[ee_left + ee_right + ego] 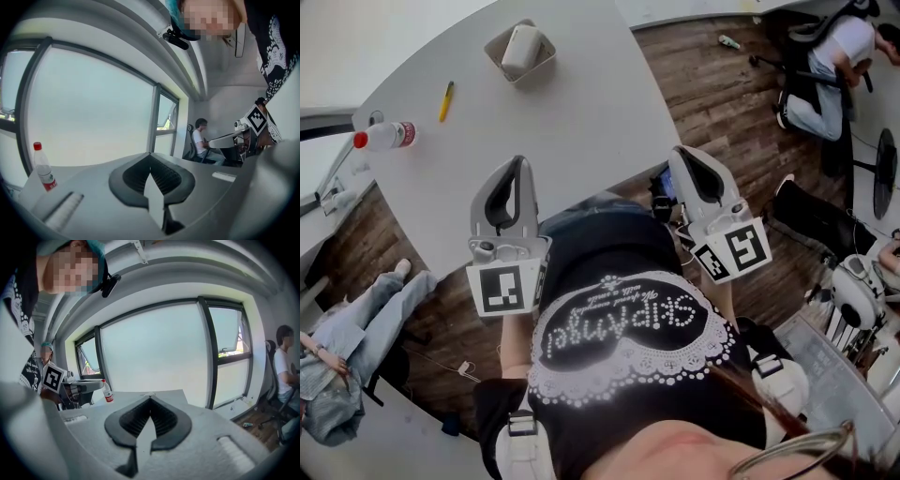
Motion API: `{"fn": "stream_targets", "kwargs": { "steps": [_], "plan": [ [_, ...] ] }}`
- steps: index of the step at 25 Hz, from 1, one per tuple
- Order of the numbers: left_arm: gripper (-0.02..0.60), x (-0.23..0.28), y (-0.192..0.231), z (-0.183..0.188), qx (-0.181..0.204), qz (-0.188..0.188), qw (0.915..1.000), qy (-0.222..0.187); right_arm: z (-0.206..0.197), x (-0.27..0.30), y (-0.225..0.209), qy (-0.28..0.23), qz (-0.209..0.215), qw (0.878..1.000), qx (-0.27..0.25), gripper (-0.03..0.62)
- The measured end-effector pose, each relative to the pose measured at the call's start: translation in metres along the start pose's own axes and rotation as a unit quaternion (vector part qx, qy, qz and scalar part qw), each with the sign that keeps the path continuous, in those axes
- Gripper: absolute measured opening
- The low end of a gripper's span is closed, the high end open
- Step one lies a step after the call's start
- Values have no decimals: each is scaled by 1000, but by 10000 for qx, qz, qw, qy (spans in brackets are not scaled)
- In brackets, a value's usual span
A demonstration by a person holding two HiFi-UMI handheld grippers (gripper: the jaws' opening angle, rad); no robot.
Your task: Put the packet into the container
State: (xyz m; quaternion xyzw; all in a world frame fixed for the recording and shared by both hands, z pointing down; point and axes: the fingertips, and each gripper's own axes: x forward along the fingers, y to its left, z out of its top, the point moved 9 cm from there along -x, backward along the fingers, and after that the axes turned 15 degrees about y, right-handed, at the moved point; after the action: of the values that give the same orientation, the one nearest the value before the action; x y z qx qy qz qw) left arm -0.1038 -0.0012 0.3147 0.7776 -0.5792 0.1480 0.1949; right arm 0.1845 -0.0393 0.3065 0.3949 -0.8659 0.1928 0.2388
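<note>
A white packet (523, 46) lies inside a small grey square container (494, 52) at the far side of the grey table (581, 122). Both grippers are held close to the person's body at the table's near edge, well away from the container. My left gripper (518, 161) points up over the table edge, its jaws shut with nothing between them; in the left gripper view the tips (150, 155) meet. My right gripper (682, 152) hangs just off the table's right edge, also shut and empty, tips together (150, 398) in the right gripper view.
A water bottle with a red cap (386, 137) lies at the table's left end, with a yellow pen (446, 100) beside it. A seated person (830, 56) is at the far right and another person (352, 328) at the lower left. Wooden floor surrounds the table.
</note>
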Motion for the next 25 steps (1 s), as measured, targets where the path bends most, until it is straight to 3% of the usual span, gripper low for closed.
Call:
{"fn": "stream_targets", "kwargs": {
  "steps": [25],
  "plan": [
    [5,1,5,1,35,62,10000,-26,5,-1,2,-121,-10,9999,-8,-5]
  ]
}}
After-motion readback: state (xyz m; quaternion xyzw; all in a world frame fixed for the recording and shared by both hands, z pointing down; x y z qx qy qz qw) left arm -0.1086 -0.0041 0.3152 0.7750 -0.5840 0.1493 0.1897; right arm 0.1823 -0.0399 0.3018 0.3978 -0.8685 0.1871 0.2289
